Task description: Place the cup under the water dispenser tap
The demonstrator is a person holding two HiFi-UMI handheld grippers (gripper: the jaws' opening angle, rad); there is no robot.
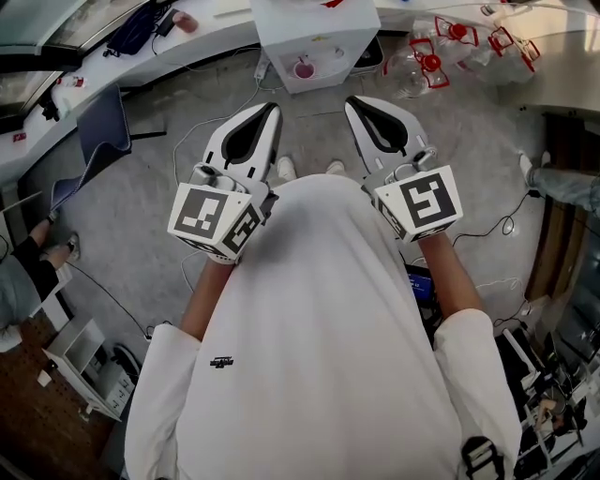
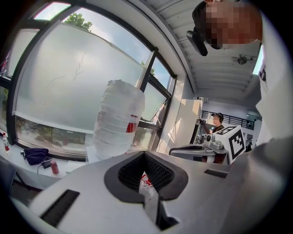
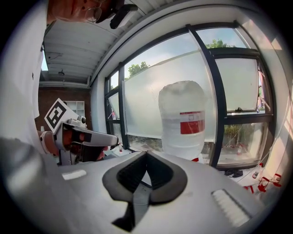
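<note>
The white water dispenser (image 1: 328,28) stands on the floor ahead of me, with a small pink cup (image 1: 303,68) at its front. I hold both grippers level before my chest, well short of it. My left gripper (image 1: 273,109) is shut with nothing in it, and so is my right gripper (image 1: 351,101). In the left gripper view the shut jaws of the left gripper (image 2: 144,153) point at the dispenser's big clear bottle (image 2: 116,121). In the right gripper view the right gripper (image 3: 146,153) faces the same bottle (image 3: 184,119), which bears a red label.
Several empty water bottles with red handles (image 1: 448,42) lie at the back right. A blue chair (image 1: 101,131) stands by the white counter (image 1: 202,42) at the left. Cables cross the grey floor. Other people's legs show at the left (image 1: 28,267) and right (image 1: 567,183) edges.
</note>
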